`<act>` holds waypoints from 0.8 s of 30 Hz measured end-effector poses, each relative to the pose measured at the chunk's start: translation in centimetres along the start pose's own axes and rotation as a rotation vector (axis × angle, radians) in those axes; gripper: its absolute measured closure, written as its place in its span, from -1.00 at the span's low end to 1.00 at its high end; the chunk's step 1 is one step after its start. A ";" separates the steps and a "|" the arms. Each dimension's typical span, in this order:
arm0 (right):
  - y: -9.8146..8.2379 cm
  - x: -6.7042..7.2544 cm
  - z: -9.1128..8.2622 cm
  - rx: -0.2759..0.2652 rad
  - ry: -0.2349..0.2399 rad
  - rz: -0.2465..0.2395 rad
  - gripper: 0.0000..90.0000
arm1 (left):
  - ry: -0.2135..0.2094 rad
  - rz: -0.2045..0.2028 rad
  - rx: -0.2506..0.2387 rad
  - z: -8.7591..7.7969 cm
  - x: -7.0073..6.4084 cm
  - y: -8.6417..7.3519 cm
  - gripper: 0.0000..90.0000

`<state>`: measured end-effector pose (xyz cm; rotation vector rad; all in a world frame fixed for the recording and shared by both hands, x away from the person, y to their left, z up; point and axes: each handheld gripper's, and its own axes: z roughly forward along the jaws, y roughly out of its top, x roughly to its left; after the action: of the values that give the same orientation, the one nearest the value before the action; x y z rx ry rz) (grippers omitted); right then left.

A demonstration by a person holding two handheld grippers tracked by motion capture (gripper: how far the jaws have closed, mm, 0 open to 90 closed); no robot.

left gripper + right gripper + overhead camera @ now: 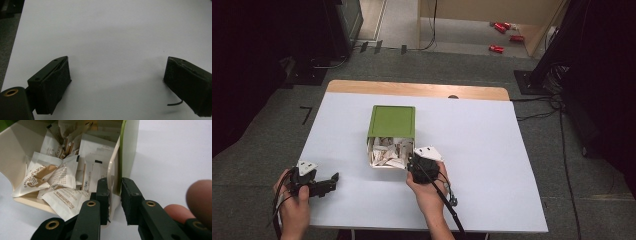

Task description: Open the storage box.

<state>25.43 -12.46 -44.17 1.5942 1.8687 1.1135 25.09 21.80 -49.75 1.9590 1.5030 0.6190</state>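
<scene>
Green-topped cream drawer box (391,132) of white paper sachets (55,177) mid-counter (492,165). Right hand-held gripper (115,195) straddles drawer's side wall, not yet clenched. Left hand-held gripper (329,182) released, left of box. Next, likely: clench, then move drawer.

High overview, two close jaw-level views

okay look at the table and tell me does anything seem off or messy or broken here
Slightly messy, nothing broken. The green box lies on its side, its open end facing the person, white sachets heaped inside and sagging over the lip. The right gripper straddles the box's side wall. The left gripper hovers open over bare table.
</scene>
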 end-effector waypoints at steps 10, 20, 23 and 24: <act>0.3 0.1 -0.3 -0.025 -0.005 -0.004 0.73 | 0.000 0.000 0.000 0.0 0.0 0.0 -0.84; 1.3 0.4 -0.4 -0.063 -0.019 -0.001 0.73 | 0.000 -0.001 -0.001 0.0 0.0 0.0 -0.84; 1.4 0.3 -0.3 -0.064 -0.018 -0.001 0.72 | 0.000 -0.001 -0.001 0.0 0.0 0.0 -0.83; 1.4 0.3 -0.3 -0.064 -0.018 -0.001 0.72 | 0.000 -0.001 -0.001 0.0 0.0 0.0 -0.83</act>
<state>26.02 -12.24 -42.85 1.5626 1.8043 1.1433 25.09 21.79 -49.76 1.9569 1.5037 0.6194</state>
